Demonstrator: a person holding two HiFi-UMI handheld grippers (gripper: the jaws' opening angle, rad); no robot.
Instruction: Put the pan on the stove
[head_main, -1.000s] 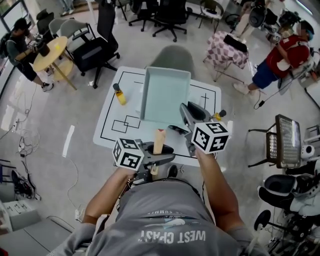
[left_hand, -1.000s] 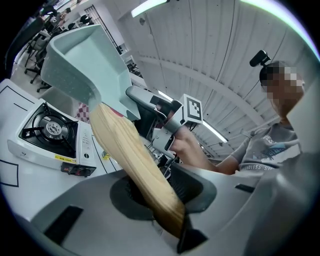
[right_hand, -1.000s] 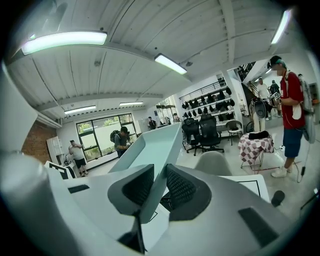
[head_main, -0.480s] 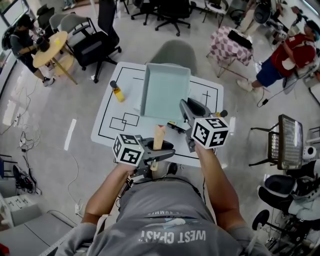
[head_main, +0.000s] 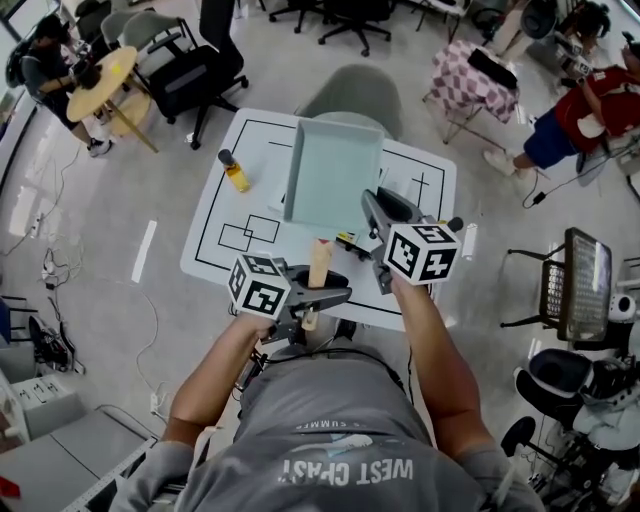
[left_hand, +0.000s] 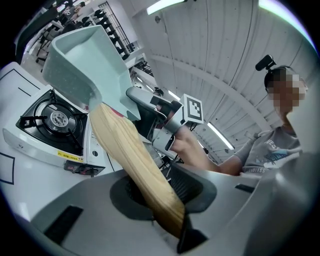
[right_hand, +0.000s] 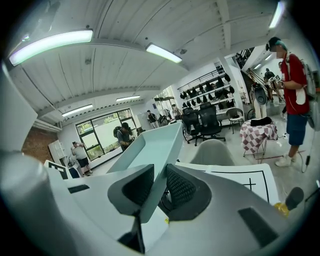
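A rectangular pale-teal pan (head_main: 332, 170) with a wooden handle (head_main: 320, 262) hangs over the white table (head_main: 225, 210). My left gripper (head_main: 318, 297) is shut on the handle's near end. In the left gripper view the handle (left_hand: 130, 150) runs up from between the jaws of this gripper (left_hand: 160, 200) to the pan (left_hand: 85, 55). Below the pan sits a black-and-white gas stove (left_hand: 50, 120). My right gripper (head_main: 373, 203) is shut on the pan's right wall. The right gripper view shows the pan wall (right_hand: 150, 145) pinched between the ribbed pads (right_hand: 180, 187) of that gripper (right_hand: 152, 190).
A yellow bottle (head_main: 236, 172) stands on the table's left side, beside black outlined squares (head_main: 248, 233). A grey chair (head_main: 350, 95) is tucked behind the table. Office chairs (head_main: 200, 70), a checked small table (head_main: 470, 85) and people stand around the room.
The head view has shifted a little, so the table sits higher in the picture. Both grippers keep their holds and the pan stays over the same part of the table.
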